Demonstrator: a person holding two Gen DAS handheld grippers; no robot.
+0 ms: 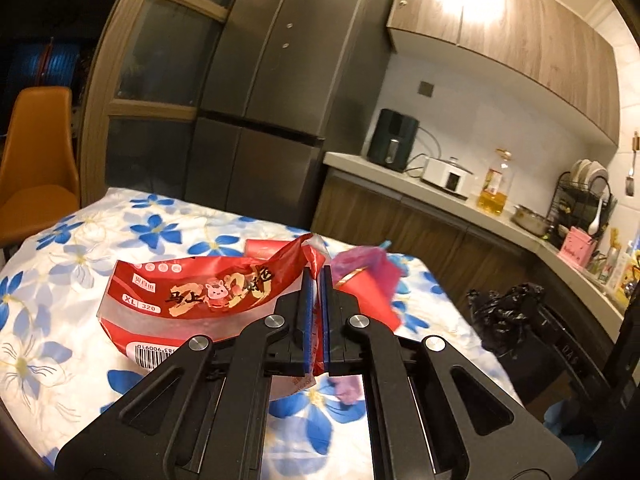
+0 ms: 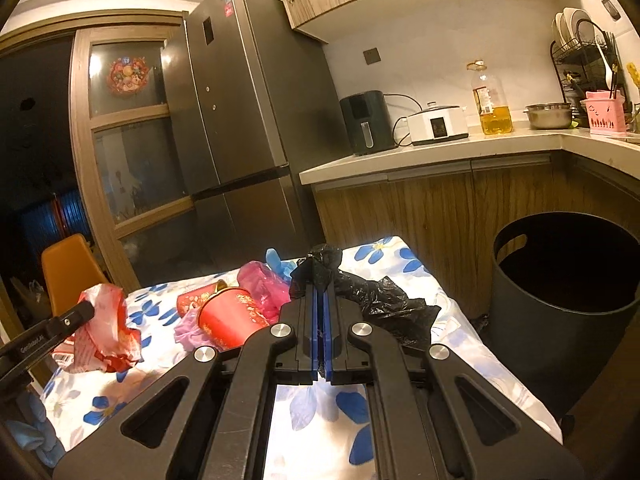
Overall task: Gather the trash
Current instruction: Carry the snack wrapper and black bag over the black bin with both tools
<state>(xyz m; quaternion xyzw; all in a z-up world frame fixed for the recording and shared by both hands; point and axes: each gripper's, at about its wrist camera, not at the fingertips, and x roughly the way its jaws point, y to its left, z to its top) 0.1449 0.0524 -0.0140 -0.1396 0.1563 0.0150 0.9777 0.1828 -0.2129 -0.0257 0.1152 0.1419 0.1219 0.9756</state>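
My left gripper [image 1: 319,274] is shut on the torn top edge of a red plastic packaging bag [image 1: 192,292], which hangs lifted over the floral tablecloth [image 1: 80,240]. The right wrist view shows that gripper [image 2: 86,311] at the left with the crumpled red bag [image 2: 104,328] in it. My right gripper [image 2: 320,286] is shut on a black trash bag [image 2: 384,304] that trails off to the right over the table. Between the two lie a red paper cup [image 2: 228,316] on its side, a pink plastic bag [image 2: 260,284] and a blue glove [image 2: 274,258].
A round black bin [image 2: 560,280] stands on the floor right of the table, its mouth open. Behind are a grey fridge [image 2: 240,120], a wooden counter [image 2: 440,152] with appliances and an oil bottle, and an orange chair [image 1: 36,172] at the left.
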